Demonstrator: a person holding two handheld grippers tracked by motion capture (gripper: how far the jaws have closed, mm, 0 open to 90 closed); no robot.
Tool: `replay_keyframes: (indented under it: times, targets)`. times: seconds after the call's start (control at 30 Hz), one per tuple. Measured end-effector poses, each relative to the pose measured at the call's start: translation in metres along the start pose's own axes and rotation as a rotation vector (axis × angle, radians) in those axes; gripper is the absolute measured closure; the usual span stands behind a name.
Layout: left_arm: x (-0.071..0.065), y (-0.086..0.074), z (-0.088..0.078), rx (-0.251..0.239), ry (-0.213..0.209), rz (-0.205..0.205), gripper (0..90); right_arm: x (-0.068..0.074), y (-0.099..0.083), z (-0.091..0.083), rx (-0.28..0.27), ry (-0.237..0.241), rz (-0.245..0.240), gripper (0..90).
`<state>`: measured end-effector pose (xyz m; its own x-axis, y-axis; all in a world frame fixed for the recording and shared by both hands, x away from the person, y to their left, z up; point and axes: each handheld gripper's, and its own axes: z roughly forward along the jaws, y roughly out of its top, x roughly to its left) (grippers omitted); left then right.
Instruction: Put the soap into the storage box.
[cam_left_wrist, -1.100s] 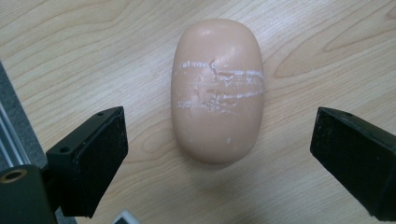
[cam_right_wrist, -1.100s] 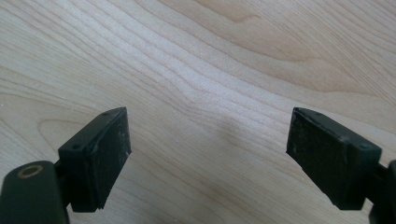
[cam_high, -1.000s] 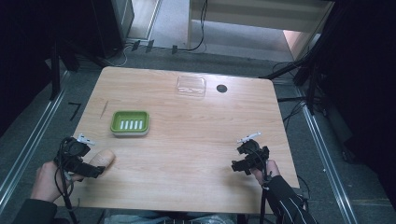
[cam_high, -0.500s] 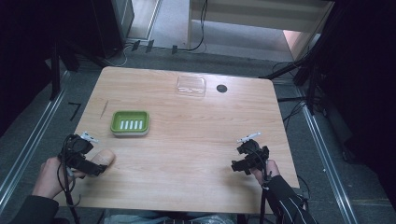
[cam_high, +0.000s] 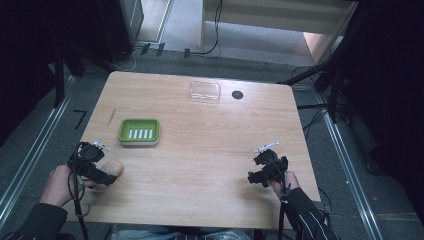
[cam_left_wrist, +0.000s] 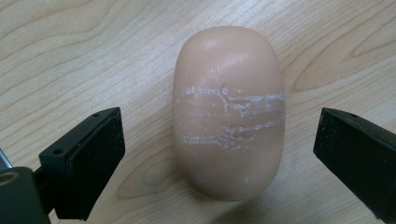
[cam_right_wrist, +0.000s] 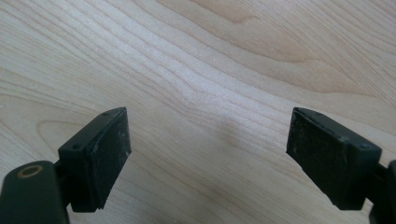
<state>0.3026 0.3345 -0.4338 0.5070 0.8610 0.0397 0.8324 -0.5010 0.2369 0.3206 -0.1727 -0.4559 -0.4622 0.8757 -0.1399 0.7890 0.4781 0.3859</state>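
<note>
Both jaws of your left gripper (cam_left_wrist: 219, 154) have just been opening and stand spread around the soap bar (cam_left_wrist: 229, 112), not touching it; it lies on the table (cam_high: 210, 150), lower left of the high view, ready to be pinched

The left gripper (cam_left_wrist: 219, 154) has its 2 black jaws standing wide, having just been opening, with a beige oval soap bar (cam_left_wrist: 229, 112), streaked white across its middle, lying between them untouched on the wooden table (cam_left_wrist: 70, 56).

Left tongs (cam_left_wrist: 219, 154) just opening wider; right tongs (cam_right_wrist: 208, 154) agape.
</note>
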Motion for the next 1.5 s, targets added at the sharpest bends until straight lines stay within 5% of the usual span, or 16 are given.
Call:
replay_keyframes:
  times: [0.33, 0.8, 1.5]
  targets:
    - [-0.001, 0.006, 0.004, 0.017, 0.017, -0.011, 2.6, 0.000, 0.000, 0.000, -0.002, 0.001, -0.002, 14.3]
    - [-0.004, 0.020, 0.014, 0.079, 0.035, 0.031, 6.7, 0.000, 0.000, 0.000, -0.001, 0.003, 0.000, 14.3]
    - [-0.005, 0.019, 0.019, 0.108, 0.038, 0.048, 16.1, 0.000, 0.000, 0.001, -0.003, 0.002, 0.000, 14.3]
